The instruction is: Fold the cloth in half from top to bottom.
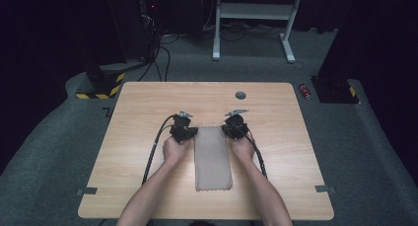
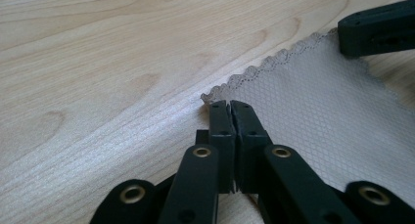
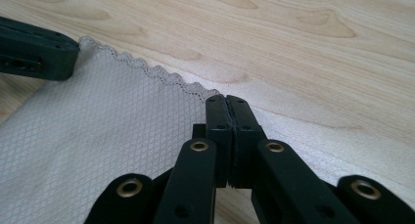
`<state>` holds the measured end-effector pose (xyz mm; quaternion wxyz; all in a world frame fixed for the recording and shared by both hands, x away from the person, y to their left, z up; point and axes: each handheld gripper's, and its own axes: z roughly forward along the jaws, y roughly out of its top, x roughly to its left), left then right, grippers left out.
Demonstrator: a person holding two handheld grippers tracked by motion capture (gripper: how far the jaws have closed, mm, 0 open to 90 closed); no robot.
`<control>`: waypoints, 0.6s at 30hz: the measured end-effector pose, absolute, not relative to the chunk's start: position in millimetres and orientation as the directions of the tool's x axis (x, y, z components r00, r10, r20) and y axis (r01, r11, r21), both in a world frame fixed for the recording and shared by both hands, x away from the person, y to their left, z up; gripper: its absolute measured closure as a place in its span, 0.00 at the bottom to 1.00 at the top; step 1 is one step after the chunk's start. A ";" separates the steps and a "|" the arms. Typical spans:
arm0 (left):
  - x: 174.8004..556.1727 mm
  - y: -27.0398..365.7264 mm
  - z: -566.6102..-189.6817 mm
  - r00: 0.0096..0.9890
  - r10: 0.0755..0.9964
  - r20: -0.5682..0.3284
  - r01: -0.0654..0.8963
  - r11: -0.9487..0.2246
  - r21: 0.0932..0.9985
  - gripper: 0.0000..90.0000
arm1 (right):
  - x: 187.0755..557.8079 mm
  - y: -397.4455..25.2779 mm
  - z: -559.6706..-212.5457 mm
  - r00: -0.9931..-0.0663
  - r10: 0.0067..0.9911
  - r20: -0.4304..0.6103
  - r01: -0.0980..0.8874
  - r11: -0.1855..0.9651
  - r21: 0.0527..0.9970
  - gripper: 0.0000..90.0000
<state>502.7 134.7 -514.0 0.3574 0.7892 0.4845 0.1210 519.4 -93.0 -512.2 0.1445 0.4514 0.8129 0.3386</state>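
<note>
- Lengthwise on the worktop point(image 1: 148, 186) lies the beige cloth point(image 1: 212, 157), scalloped end farthest from the person.
- Left tool point(image 2: 229, 104) pinches its far left corner, jaws closed.
- Right tool point(image 3: 226, 99) likewise clamps the far right corner.

Beige diamond-patterned cloth point(image 1: 212, 157), black grippers
</note>
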 end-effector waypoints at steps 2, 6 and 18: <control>502.7 135.3 -512.1 0.508 0.846 -0.163 0.674 -0.272 0.686 0.99 | 518.5 -94.5 -509.1 -0.553 0.830 0.075 0.630 0.358 0.689 0.99; 503.7 137.2 -505.9 0.518 0.839 -0.166 0.664 -0.271 0.697 0.99 | 516.2 -95.8 -502.5 -0.560 0.825 0.072 0.614 0.355 0.705 0.99; 518.7 135.6 -481.6 0.525 0.820 -0.225 0.650 -0.217 0.728 1.00 | 515.2 -110.9 -483.6 -0.535 0.841 0.086 0.600 0.306 0.740 0.99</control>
